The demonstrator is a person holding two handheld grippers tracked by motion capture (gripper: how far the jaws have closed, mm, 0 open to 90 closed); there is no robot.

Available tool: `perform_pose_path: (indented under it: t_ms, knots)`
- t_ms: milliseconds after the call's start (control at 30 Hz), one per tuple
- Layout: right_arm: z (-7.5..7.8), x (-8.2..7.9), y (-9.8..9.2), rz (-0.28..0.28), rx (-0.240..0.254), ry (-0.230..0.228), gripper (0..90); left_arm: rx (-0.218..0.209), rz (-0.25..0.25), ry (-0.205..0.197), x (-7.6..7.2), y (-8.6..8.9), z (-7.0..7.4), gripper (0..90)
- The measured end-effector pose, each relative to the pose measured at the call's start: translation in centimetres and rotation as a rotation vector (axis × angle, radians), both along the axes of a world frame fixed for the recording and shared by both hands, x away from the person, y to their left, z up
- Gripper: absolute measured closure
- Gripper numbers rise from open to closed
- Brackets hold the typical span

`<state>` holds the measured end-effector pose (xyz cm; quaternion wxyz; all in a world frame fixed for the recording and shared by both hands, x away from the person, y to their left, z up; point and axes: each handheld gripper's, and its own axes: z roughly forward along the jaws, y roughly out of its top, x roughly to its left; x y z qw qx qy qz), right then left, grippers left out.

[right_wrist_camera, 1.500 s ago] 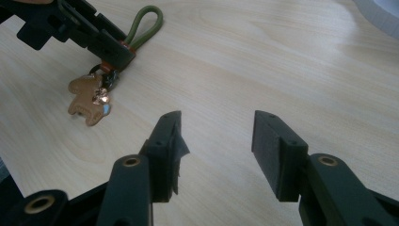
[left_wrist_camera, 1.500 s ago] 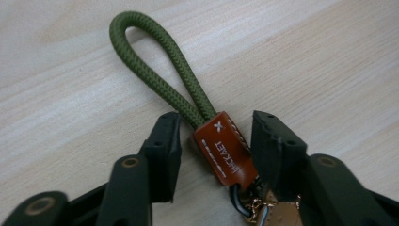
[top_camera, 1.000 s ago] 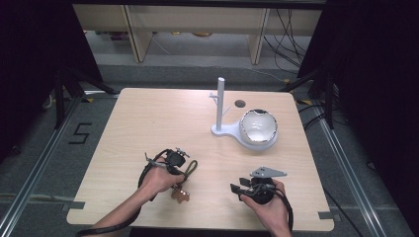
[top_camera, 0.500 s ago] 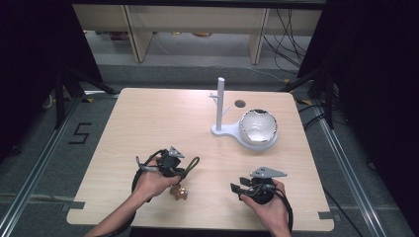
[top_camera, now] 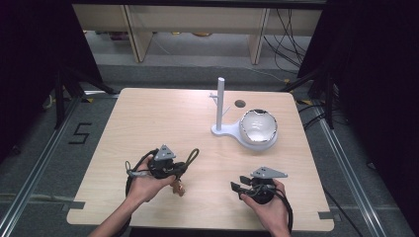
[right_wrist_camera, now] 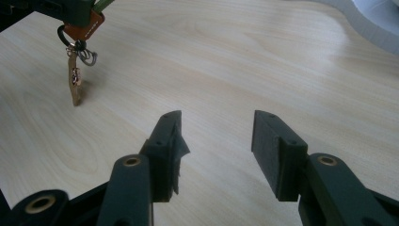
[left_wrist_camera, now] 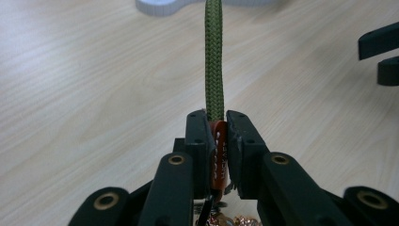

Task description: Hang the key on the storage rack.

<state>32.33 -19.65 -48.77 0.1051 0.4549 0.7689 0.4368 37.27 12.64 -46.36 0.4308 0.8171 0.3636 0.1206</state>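
Gripping an orange tag point(left_wrist_camera: 218, 150) on a green cord point(left_wrist_camera: 214, 61), the left gripper point(left_wrist_camera: 217, 129) is clenched; its white lettering is unreadable. Near right, the right gripper point(right_wrist_camera: 216, 141) stands released above the table point(right_wrist_camera: 263, 61).

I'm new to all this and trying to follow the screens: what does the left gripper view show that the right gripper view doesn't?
Left gripper view: the left gripper shut on an orange tag, a green cord rising from it.
Right gripper view: the right gripper open and empty, and a key dangling below the tag.
Both: the wooden table and the white stand's base.
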Motion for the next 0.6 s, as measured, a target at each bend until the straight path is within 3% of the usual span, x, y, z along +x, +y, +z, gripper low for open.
perform_pose_path:
  t_ms: [33, 67, 100, 133, 267, 300, 333, 433, 600]
  knots:
    - [0.06, 0.10, -0.18, 0.014, -0.015, -0.004, 53.9, -0.015, -0.004, -0.018, -0.03, 0.03, -0.01, 79.2]
    - [0.02, -0.03, 0.03, -0.003, 0.016, 0.013, 54.0, -0.017, -0.005, -0.027, -0.11, 0.16, 0.06, 79.2]
    - [-0.07, 0.08, -0.09, -0.008, 0.000, -0.027, 54.0, -0.055, -0.005, -0.025, -0.10, 0.10, 0.01, 79.2]
    - [-0.13, 0.34, -0.27, 0.022, -0.007, -0.035, 54.0, -0.072, 0.001, -0.041, -0.16, 0.12, -0.05, 79.2]
    - [-0.17, 0.15, -0.27, 0.006, 0.016, -0.032, 54.0, -0.105, 0.013, -0.060, -0.19, 0.24, 0.06, 79.2]
    - [-0.34, 0.25, -0.23, 0.003, 0.012, -0.043, 54.0, -0.130, 0.010, -0.077, -0.12, 0.30, 0.08, 79.2]
    - [-0.20, 0.05, -0.15, -0.006, 0.010, -0.025, 53.9, -0.146, 0.003, -0.084, -0.08, 0.34, 0.14, 79.2]
    - [-0.22, 0.18, -0.26, 0.007, 0.004, -0.045, 53.9, -0.155, 0.007, -0.101, -0.14, 0.36, 0.33, 79.2]
    - [-0.14, 0.18, -0.24, 0.010, 0.017, -0.056, 53.9, -0.209, 0.010, -0.125, 0.04, 0.32, 0.53, 79.2]
